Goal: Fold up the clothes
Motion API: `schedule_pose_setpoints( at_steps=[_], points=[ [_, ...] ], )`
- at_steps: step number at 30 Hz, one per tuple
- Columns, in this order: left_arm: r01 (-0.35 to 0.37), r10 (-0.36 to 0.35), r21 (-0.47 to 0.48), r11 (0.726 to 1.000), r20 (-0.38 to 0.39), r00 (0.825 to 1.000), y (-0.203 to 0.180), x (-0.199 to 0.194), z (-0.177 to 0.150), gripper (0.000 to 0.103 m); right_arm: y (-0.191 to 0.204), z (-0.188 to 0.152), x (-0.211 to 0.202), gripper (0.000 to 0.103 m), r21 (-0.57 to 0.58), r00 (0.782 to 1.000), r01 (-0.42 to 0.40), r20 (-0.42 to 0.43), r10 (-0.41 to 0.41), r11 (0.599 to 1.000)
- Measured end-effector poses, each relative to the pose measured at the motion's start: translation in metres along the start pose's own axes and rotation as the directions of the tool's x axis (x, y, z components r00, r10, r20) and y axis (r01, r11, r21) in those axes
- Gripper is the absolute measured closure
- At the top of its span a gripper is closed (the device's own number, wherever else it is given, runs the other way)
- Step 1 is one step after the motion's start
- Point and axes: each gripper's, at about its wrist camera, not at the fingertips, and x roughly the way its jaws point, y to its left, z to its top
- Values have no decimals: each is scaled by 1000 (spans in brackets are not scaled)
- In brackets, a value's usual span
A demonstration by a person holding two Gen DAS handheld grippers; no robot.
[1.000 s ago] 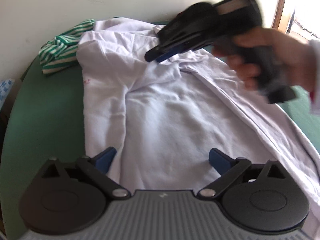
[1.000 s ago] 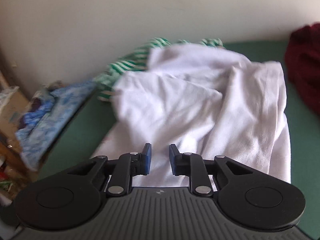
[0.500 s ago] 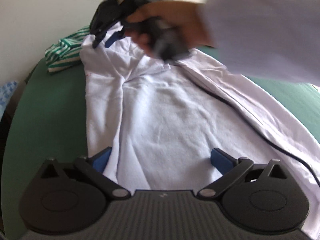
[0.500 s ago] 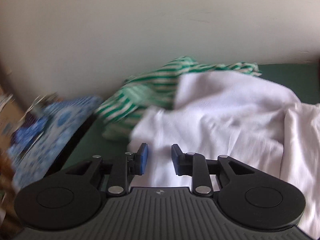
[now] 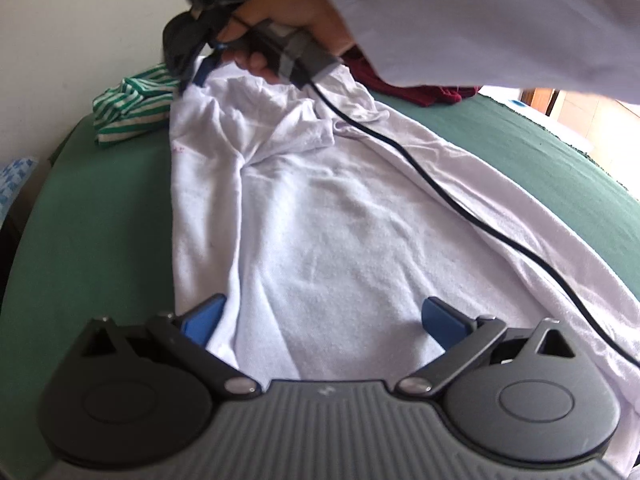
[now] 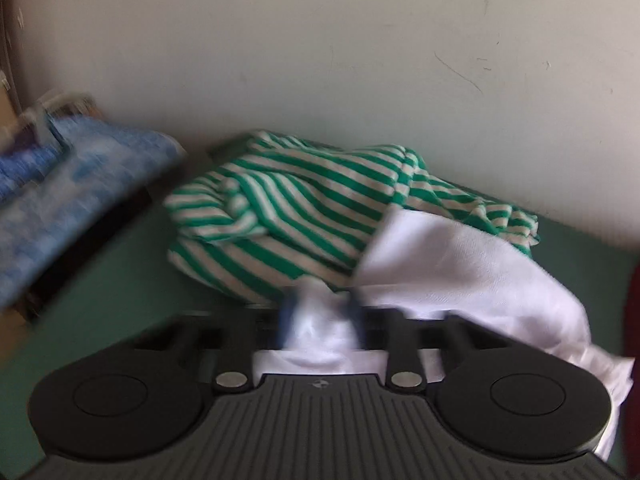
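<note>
Two grippers: left gripper (image 5: 322,318) spread over white shirt (image 5: 320,220), right gripper (image 6: 320,316) (jaws just closing) pinching its corner.

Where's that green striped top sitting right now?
The green striped top lies bunched at the far left of the green table, against the wall, touching the white shirt's far corner.

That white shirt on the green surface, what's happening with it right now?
A person is folding the white shirt, which lies spread on the green surface, with a handheld gripper in each hand. The right gripper has just been closing and now pinches a bunch of the shirt's fabric at its far corner, beside the striped green garment. The left gripper hangs open over the shirt's near end, gripping nothing.
</note>
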Motion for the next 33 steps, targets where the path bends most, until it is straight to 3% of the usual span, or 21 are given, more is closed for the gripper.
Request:
schedule_pose_setpoints(
  at_steps=[4,7,9,11,13,16,18,20,22,25,27,29,31,32,33],
  points=[
    [-9,9,13,1000,-4,1000,-4,1,0,2,-20,13,15,99,146,999,-3,38,-2,989],
    [-9,9,16,1000,-4,1000,-4,1,-1,1,-19,9,30,98,136,1000,-21,14,19,991],
    [-8,8,15,1000,-3,1000,-3,1,-2,1,-18,8,19,89,121,999,-17,34,13,993],
    [-7,7,16,1000,-2,1000,-1,2,0,1,-23,8,-6,65,167,997,4,72,-16,986],
    [-7,7,21,1000,-2,1000,-2,2,0,1,-27,1,-43,59,207,992,1,123,-27,978],
    [-7,7,22,1000,-2,1000,-3,1,-1,1,-37,-31,-84,63,298,981,-193,76,178,935],
    [-5,5,22,1000,-3,1000,-4,0,-1,1,-42,-61,-98,64,401,971,-227,28,236,888],
    [-2,2,22,1000,-4,1000,-4,0,0,1,-47,-90,-103,68,479,971,-172,-67,231,861],
    [1,-1,22,1000,-6,1000,-4,-1,0,1,-57,-113,-106,70,534,970,-127,-110,218,836],
    [11,-11,12,1000,-6,1000,-4,-5,2,1,-66,-131,-118,73,514,988,32,-147,51,857],
    [11,-11,7,1000,10,1000,-5,-13,5,1,-72,-137,-128,75,512,991,70,-136,1,856],
    [-14,14,8,1000,42,999,-8,-24,8,1,-73,-143,-149,73,596,991,-99,-10,131,797],
    [-32,33,-10,999,56,998,-12,-34,9,1,-64,-146,-158,73,623,951,-288,93,296,728],
    [-41,42,-25,999,55,998,-13,-39,8,1,-58,-146,-154,72,623,934,-325,91,347,712],
    [-51,53,-45,998,49,997,-15,-42,7,1,-53,-147,-147,72,625,932,-317,65,358,713]
  ],
)
